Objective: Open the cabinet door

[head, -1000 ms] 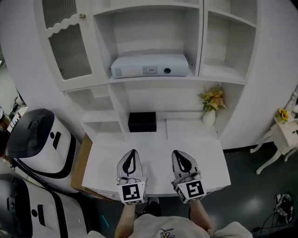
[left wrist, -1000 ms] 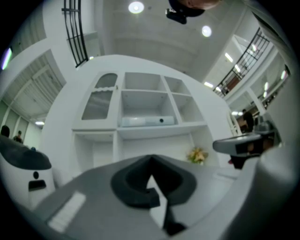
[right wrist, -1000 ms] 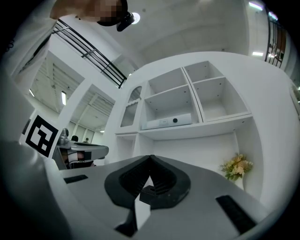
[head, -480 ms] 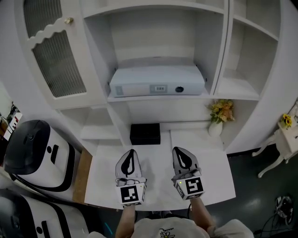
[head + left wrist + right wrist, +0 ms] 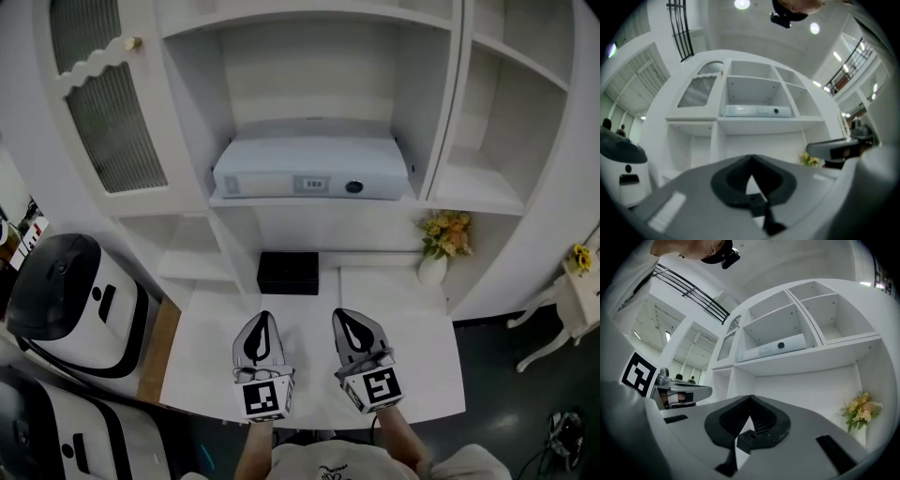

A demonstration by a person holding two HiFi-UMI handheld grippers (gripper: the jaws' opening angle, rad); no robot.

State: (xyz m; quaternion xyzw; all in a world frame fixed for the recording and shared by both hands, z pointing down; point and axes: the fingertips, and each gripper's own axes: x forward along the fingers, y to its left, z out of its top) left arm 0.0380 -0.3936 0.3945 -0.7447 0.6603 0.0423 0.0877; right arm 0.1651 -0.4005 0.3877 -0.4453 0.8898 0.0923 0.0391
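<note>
The cabinet door [image 5: 105, 112] stands well apart, up-left of the left gripper [image 5: 262, 323].

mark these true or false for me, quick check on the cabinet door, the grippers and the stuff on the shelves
1. The cabinet door at upper left is closed. True.
2. The left gripper grips the door's knob. False: it is shut on nothing, over the desk, far from the knob.
3. A black box sits below the shelf holding the white projector. True.
4. The flower vase stands left of the black box. False: it stands to its right.
5. The right gripper has its jaws wide apart. False: they are together, holding nothing.
</note>
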